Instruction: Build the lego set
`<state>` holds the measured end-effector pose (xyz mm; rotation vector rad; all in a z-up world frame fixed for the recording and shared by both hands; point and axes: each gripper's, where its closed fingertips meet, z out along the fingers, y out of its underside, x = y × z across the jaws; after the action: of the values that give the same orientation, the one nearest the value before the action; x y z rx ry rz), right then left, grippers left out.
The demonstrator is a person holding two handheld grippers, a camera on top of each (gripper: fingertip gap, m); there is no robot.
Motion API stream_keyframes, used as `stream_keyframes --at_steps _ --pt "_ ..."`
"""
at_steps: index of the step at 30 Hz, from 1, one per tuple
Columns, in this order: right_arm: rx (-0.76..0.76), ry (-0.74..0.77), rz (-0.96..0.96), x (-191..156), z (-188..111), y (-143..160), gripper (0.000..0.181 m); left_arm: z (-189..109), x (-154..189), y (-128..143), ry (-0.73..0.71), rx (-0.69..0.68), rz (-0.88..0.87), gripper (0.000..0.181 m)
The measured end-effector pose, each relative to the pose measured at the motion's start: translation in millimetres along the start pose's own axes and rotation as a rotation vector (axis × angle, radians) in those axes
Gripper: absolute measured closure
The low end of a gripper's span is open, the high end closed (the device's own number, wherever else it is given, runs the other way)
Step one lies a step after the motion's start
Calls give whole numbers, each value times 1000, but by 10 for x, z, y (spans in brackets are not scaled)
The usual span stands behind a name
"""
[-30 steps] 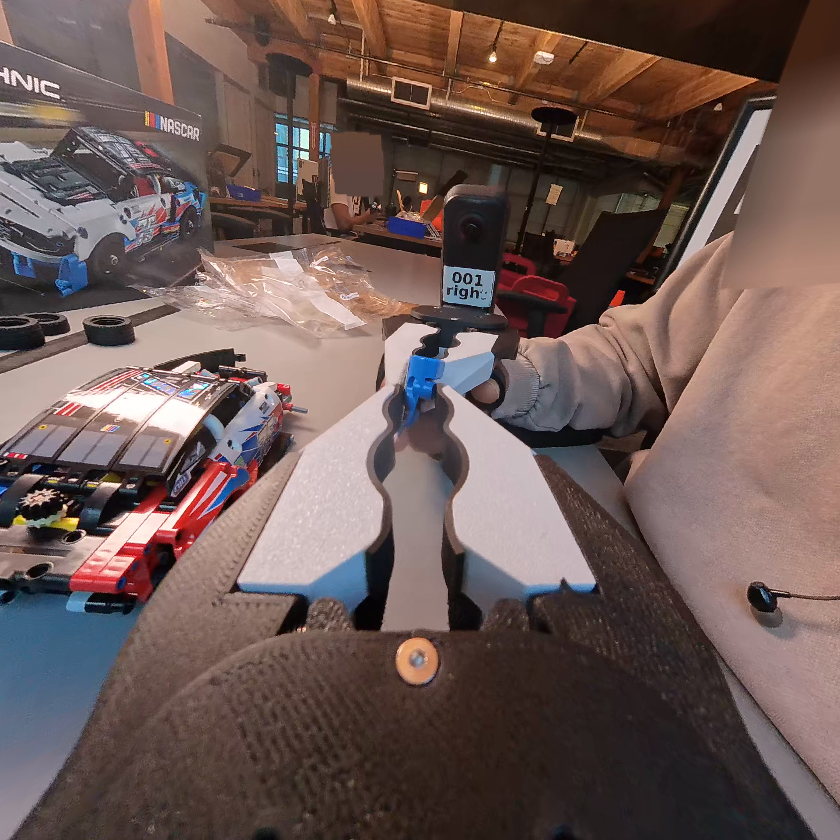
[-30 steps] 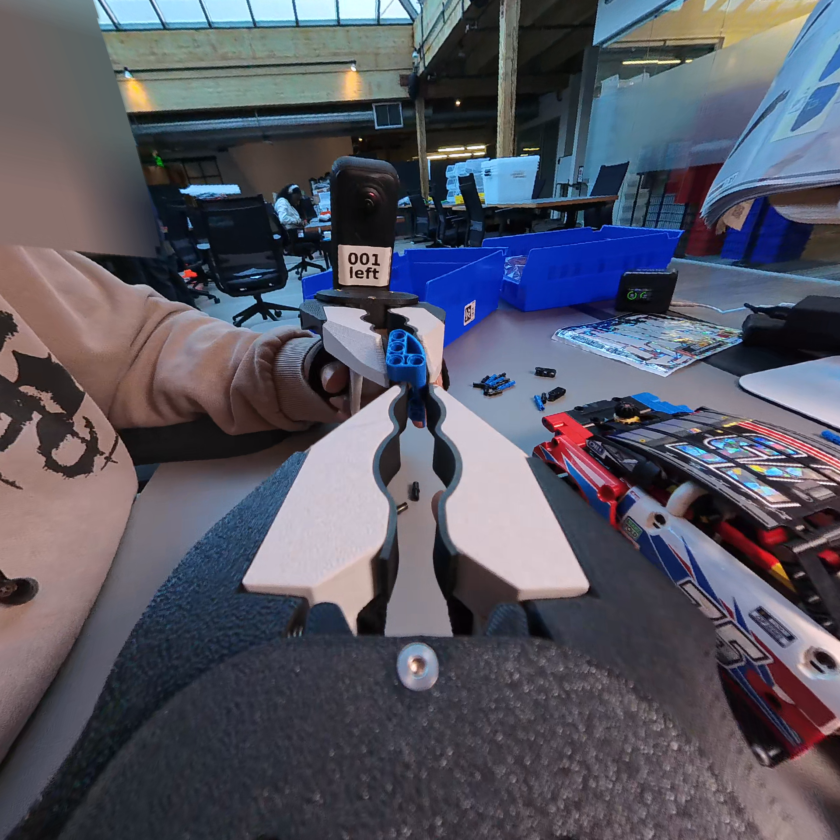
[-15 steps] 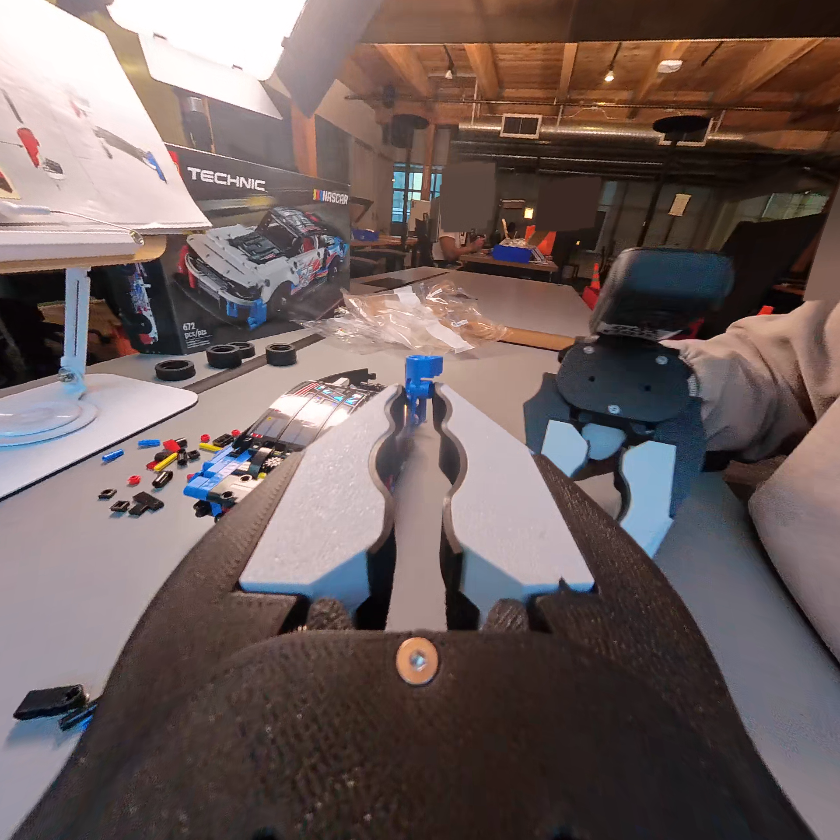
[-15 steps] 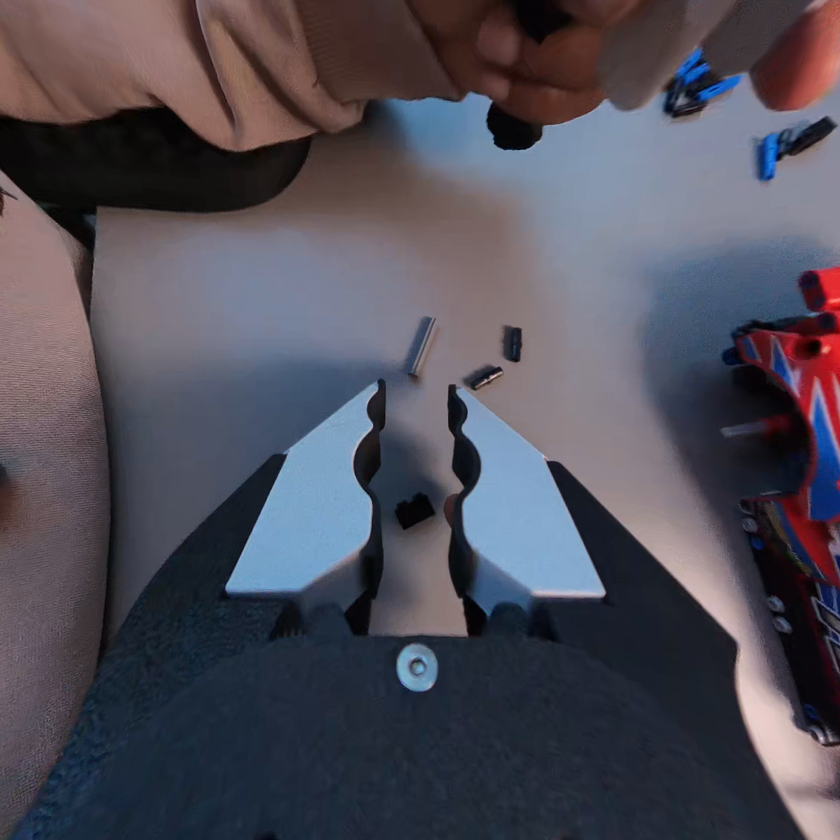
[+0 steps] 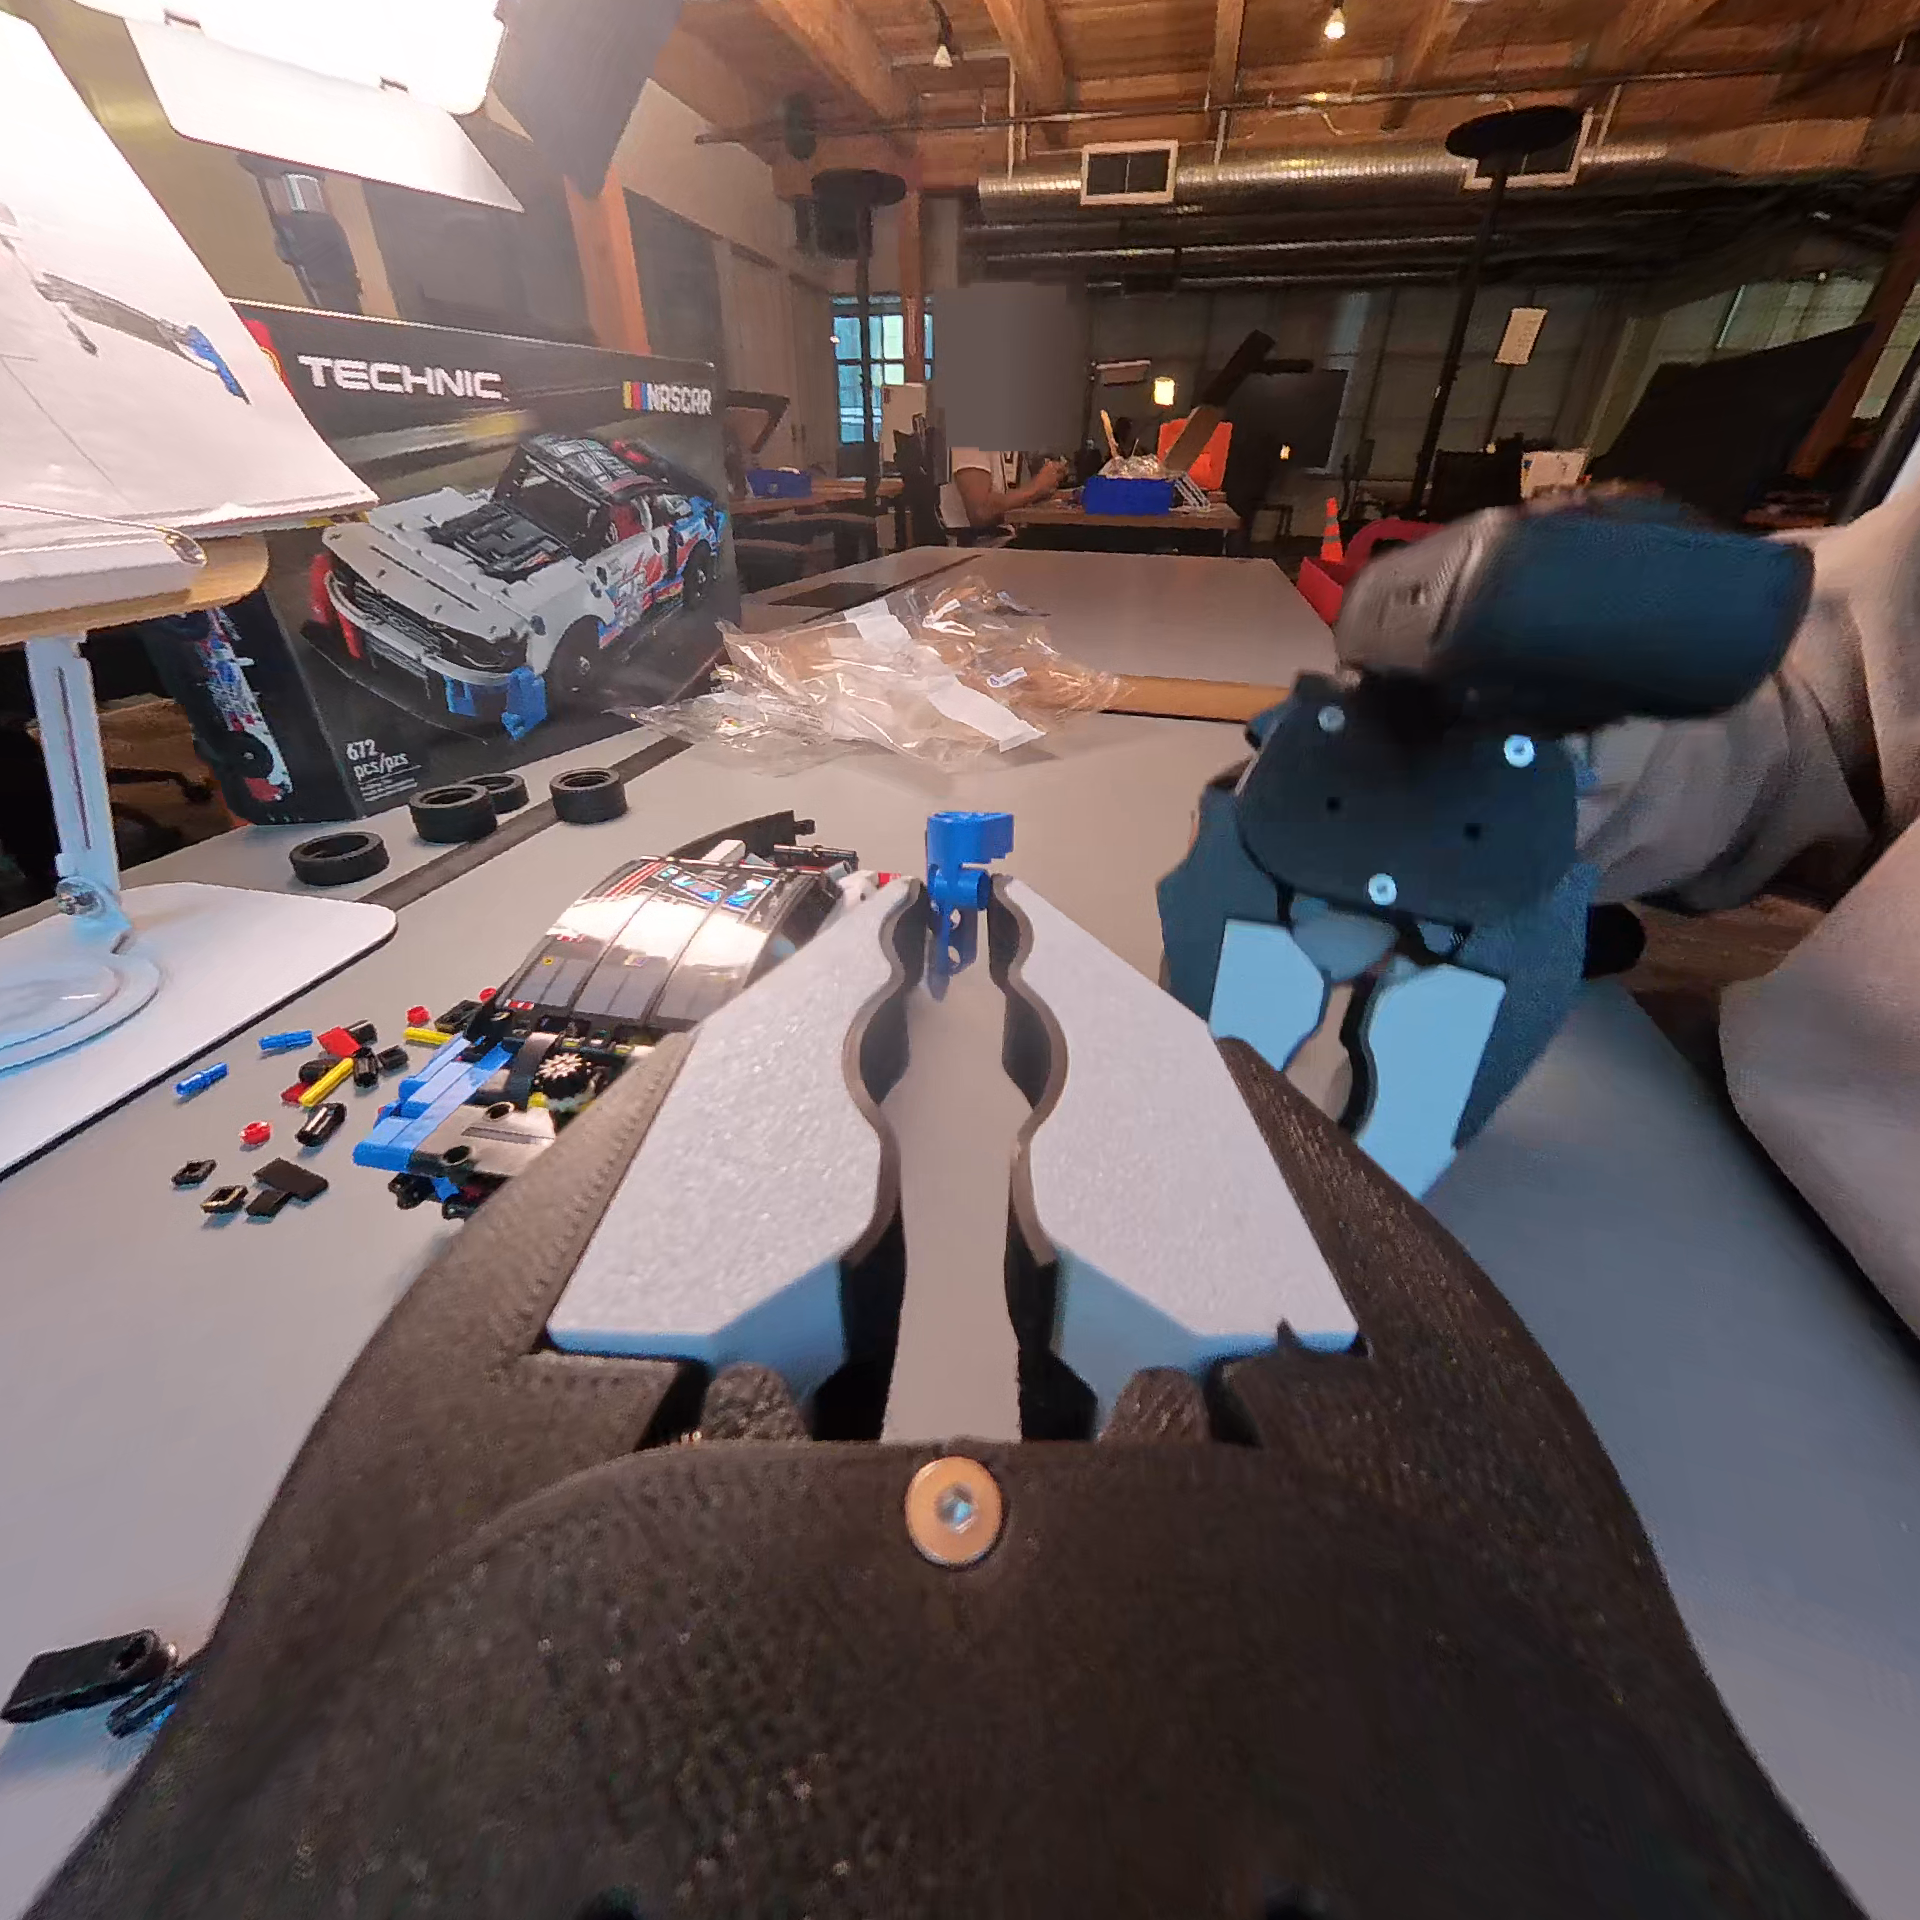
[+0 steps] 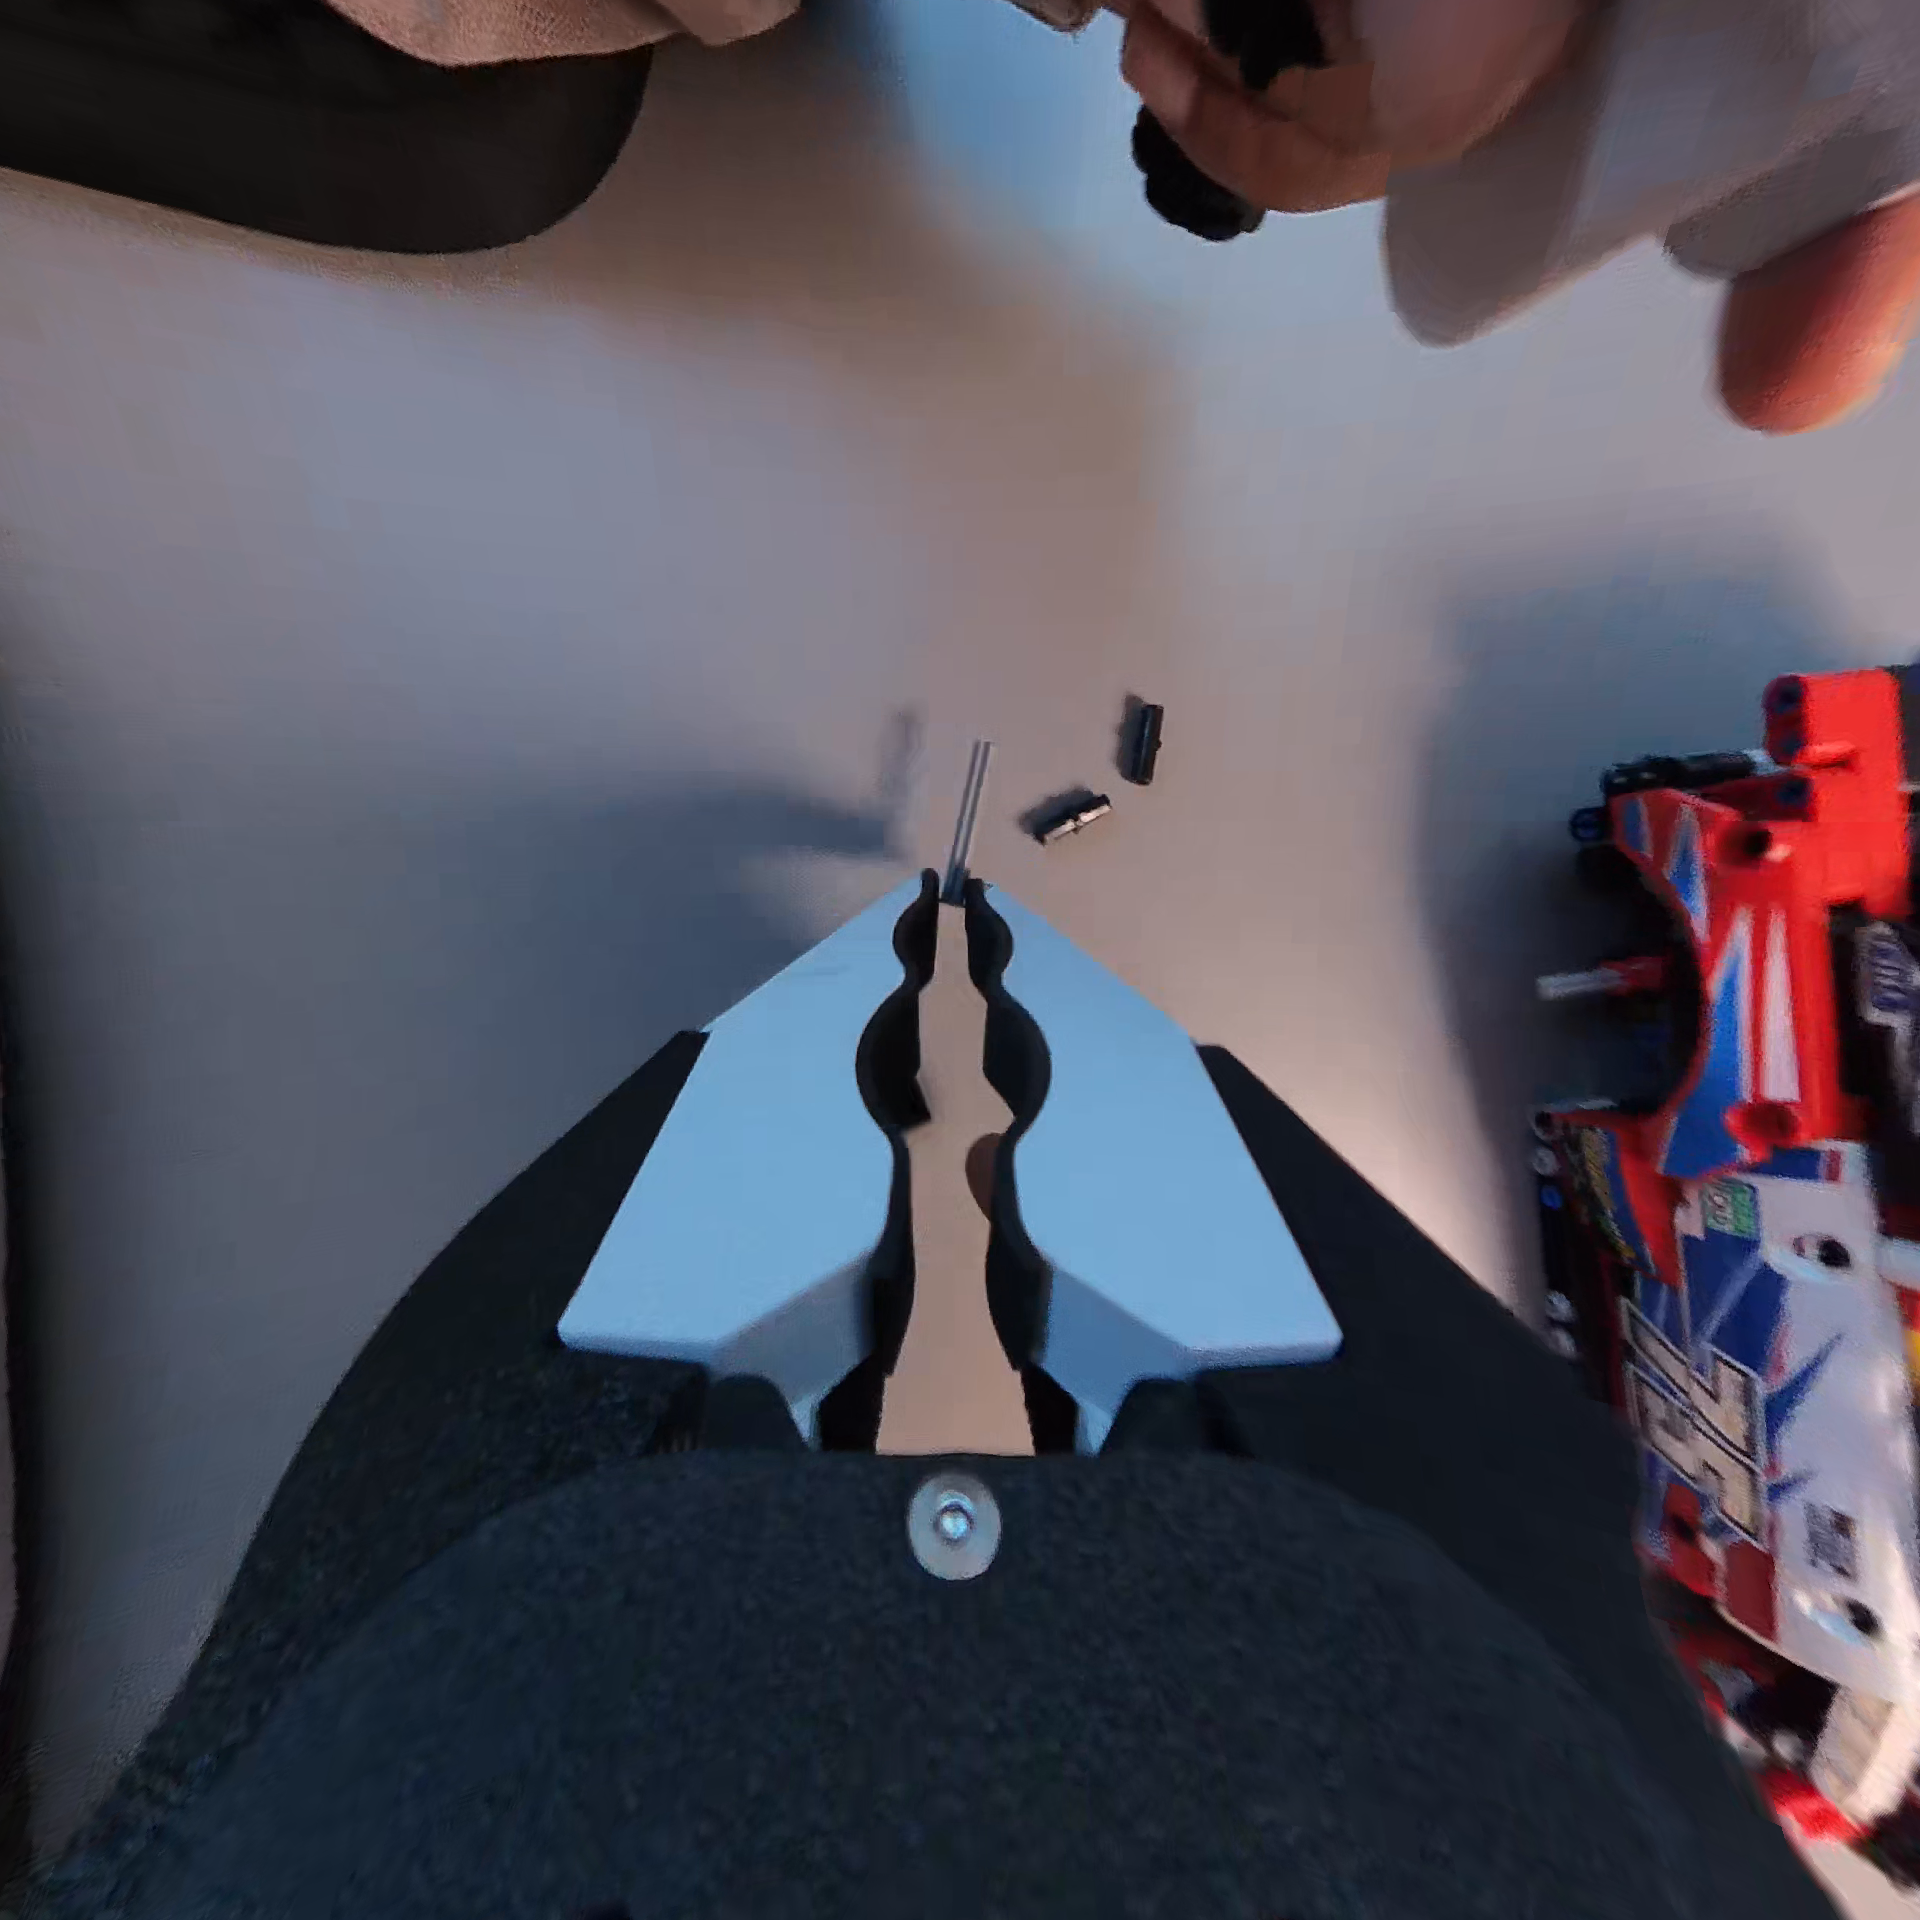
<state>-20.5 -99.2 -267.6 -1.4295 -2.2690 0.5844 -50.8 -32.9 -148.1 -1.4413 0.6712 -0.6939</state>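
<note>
Large open workshop or maker-space in a converted industrial building. Exposed timber ceiling beams (image 5: 1091,62) and a silver air duct (image 5: 1299,187) are running overhead, far beyond the jaws. Rows of grey worktables (image 5: 1143,613) are stretching away ahead of the jaws, with blue parts bins (image 5: 1127,497) sitting on the far ones and a person (image 5: 992,483) sitting at one. A tall black lamp stand (image 5: 1475,291) is rising ahead and right of the jaws. A kit box (image 5: 488,582) is standing ahead-left.
</note>
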Motion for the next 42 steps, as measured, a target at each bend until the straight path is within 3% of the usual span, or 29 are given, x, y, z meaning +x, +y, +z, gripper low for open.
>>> stream_keyframes --at_steps 7,12,21,42 --pt "-11 116 -132 359 -855 199 179 127 234 212 68 -143 125 172" --pt "-23 111 -150 462 -1134 215 179 197 336 287 92 -166 154 173" --pt "-105 33 -144 555 -1170 226 179 318 442 484 93 -242 209 173" --pt "-391 -176 -154 591 -1231 31 179 336 338 423 17 -215 204 174"
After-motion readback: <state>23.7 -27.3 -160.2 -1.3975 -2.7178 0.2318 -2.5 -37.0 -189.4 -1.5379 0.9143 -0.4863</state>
